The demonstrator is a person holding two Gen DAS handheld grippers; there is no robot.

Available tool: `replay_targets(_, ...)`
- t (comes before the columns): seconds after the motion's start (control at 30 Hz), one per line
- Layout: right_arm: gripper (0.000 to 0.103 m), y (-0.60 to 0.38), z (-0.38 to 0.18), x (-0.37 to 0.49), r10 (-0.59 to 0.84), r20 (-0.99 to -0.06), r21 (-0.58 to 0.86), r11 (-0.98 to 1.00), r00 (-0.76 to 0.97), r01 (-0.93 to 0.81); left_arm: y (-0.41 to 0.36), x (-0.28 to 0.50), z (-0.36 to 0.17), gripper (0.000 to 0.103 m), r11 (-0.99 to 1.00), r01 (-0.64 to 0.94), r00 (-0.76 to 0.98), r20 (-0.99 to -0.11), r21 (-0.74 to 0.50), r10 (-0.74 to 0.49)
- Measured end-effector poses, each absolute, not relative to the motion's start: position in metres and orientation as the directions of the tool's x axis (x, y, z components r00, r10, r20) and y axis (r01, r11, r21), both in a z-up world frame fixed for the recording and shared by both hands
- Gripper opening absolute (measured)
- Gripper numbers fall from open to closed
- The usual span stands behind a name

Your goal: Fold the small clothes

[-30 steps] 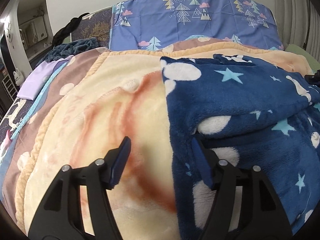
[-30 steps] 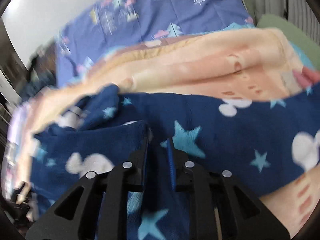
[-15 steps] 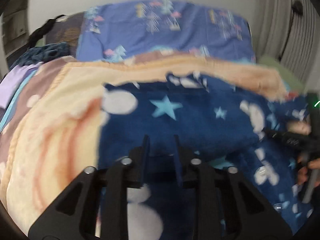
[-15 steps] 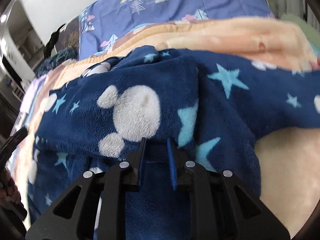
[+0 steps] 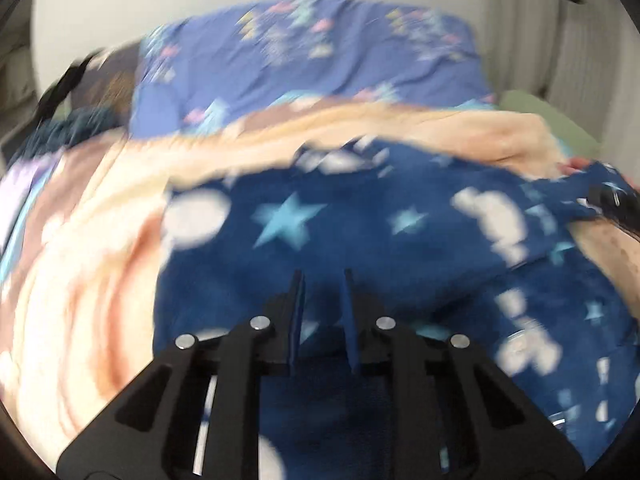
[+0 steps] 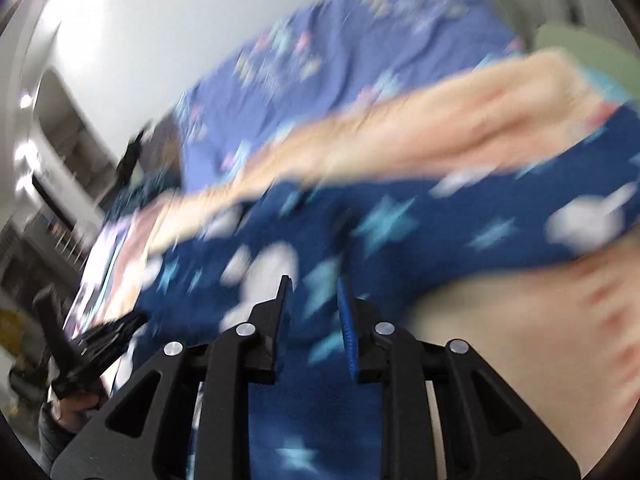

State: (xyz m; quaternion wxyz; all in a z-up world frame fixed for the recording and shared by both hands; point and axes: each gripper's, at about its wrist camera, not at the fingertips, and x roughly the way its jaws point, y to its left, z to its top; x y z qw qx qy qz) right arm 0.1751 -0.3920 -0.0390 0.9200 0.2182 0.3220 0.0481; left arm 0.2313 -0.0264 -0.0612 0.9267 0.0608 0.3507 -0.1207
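Fleece pyjama top [image 5: 360, 240], lying on the peach blanket [image 5: 100, 280] of the bed, now pinched at its near edge by both narrowed jaws: left hand-held gripper [image 5: 322, 312] was open a second ago, right hand-held gripper [image 6: 312, 308] unchanged; fold judged underway

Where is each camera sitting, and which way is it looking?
Left wrist: sits on the left gripper, looking along its fingers over the navy star garment toward the purple pillow; its own fingers show, nipping the fabric.
Right wrist: sits on the right gripper, tilted, facing the same garment; its fingers show, and the left gripper appears at lower left.
Both share the garment, the peach blanket and the pillow.
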Motion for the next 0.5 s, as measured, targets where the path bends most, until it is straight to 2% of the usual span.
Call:
replay_targets(0.03,0.024,-0.431,-0.029,0.169,0.128,-0.560,0.429,0.890,0.818,0.154,-0.035,0.232,-0.054,0.019,0.955,0.293,0.733,-0.651,0.042,-0.196)
replay_targets(0.1,0.024,-0.484,-0.022,0.158,0.016,-0.551,0.461,0.839,0.834,0.289,-0.053,0.240,-0.047,0.019,0.942,0.334,0.729,-0.644,0.041,-0.231)
replay_targets(0.17,0.024,-0.551,-0.026,0.137,-0.092,-0.553,0.532,0.727,0.828,0.435,-0.065,0.255,-0.060,0.019,0.937,0.350,0.688,-0.681,0.008,-0.251)
replay_targets(0.23,0.025,-0.592,-0.036,0.123,-0.158,-0.577,0.553,0.646,0.801,0.526,-0.074,0.277,-0.100,0.032,0.935,0.354,0.593,-0.777,0.017,-0.210)
replay_targets(0.27,0.026,-0.607,-0.042,0.118,-0.173,-0.593,0.559,0.615,0.787,0.556,-0.074,0.284,-0.126,0.032,0.932,0.361,0.571,-0.795,0.018,-0.206)
replay_targets(0.33,0.043,-0.630,-0.056,0.111,-0.162,-0.617,0.593,0.548,0.770,0.590,-0.067,0.281,-0.125,0.031,0.937,0.348,0.588,-0.769,-0.038,-0.250)
replay_targets(0.5,0.054,-0.643,-0.072,0.121,-0.110,-0.576,0.675,0.494,0.810,0.548,-0.066,0.279,-0.126,0.031,0.935,0.351,0.591,-0.764,-0.045,-0.259)
